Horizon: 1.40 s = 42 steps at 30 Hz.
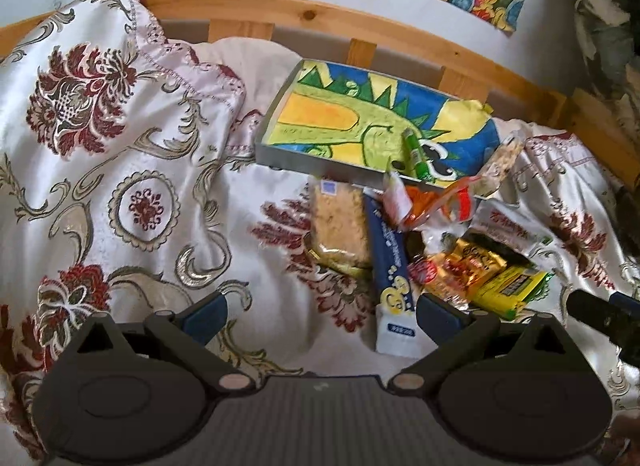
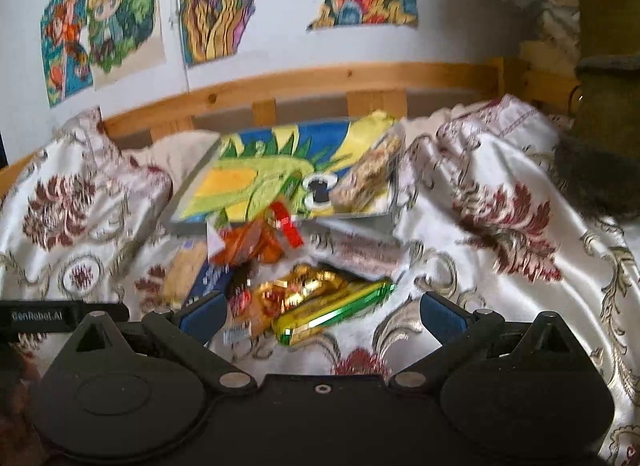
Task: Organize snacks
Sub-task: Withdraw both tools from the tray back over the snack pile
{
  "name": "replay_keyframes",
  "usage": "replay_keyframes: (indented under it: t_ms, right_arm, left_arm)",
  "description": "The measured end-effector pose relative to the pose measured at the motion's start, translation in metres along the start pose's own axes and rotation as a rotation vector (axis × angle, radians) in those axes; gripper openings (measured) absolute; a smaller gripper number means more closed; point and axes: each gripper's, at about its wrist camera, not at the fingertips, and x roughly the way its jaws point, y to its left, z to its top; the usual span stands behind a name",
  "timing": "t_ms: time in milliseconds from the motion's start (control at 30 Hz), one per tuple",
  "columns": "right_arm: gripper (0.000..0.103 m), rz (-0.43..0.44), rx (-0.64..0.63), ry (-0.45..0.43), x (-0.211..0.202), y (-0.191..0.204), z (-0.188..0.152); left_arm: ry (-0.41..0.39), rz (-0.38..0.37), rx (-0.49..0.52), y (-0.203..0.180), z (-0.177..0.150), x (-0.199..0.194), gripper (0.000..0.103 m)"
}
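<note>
A pile of snacks lies on a floral bedspread in front of a grey tray (image 1: 267,129) lined with a dinosaur drawing. In the tray sit a green tube (image 1: 416,153) and a granola bar (image 1: 502,161). The pile holds a clear-wrapped cracker pack (image 1: 340,221), a dark blue box (image 1: 390,262), an orange bag (image 1: 432,201), a gold packet (image 1: 468,266) and a yellow-green bar (image 1: 508,290). My left gripper (image 1: 320,314) is open, just short of the blue box. My right gripper (image 2: 322,316) is open above the yellow-green bar (image 2: 336,316) and gold packet (image 2: 300,292). The tray (image 2: 192,201) lies beyond.
A wooden bed rail (image 1: 360,25) runs behind the tray under a wall with coloured drawings (image 2: 216,5). A big floral pillow (image 1: 100,85) rises at the left. Bare bedspread (image 2: 500,246) spreads right of the pile. The other gripper's tip (image 1: 600,314) shows at the right edge.
</note>
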Motion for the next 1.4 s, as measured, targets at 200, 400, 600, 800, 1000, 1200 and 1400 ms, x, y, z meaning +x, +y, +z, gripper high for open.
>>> replay_keyframes:
  t_ms: [200,400,600,800,1000,1200,1400]
  right_arm:
    - [0.102,-0.009,-0.050,0.067,0.010,0.008,-0.007]
    - [0.102,-0.019,-0.084,0.089,0.013,0.013,-0.010]
    - [0.102,-0.017,-0.101,0.100,0.015,0.016,-0.011]
    - [0.102,-0.016,-0.100,0.097,0.016,0.016,-0.010]
    - [0.102,-0.020,-0.070,0.094,0.018,0.010,-0.005]
    - [0.102,0.008,-0.048,0.131,0.029,0.003,0.005]
    - [0.102,0.061,-0.001,0.178,0.045,-0.013,0.018]
  left_arm:
    - [0.010,0.012,0.019,-0.001,-0.002,0.002,0.102]
    - [0.024,0.021,0.018,0.000,-0.002,0.003,0.102]
    - [0.034,0.023,0.029,-0.001,-0.003,0.005,0.102]
    - [0.030,0.021,0.041,-0.003,-0.002,0.005,0.102]
    - [0.012,0.016,0.045,-0.006,-0.001,0.005,0.102]
    - [0.003,0.016,0.097,-0.016,0.004,0.009,0.102]
    - [0.039,0.003,0.144,-0.023,0.008,0.021,0.102]
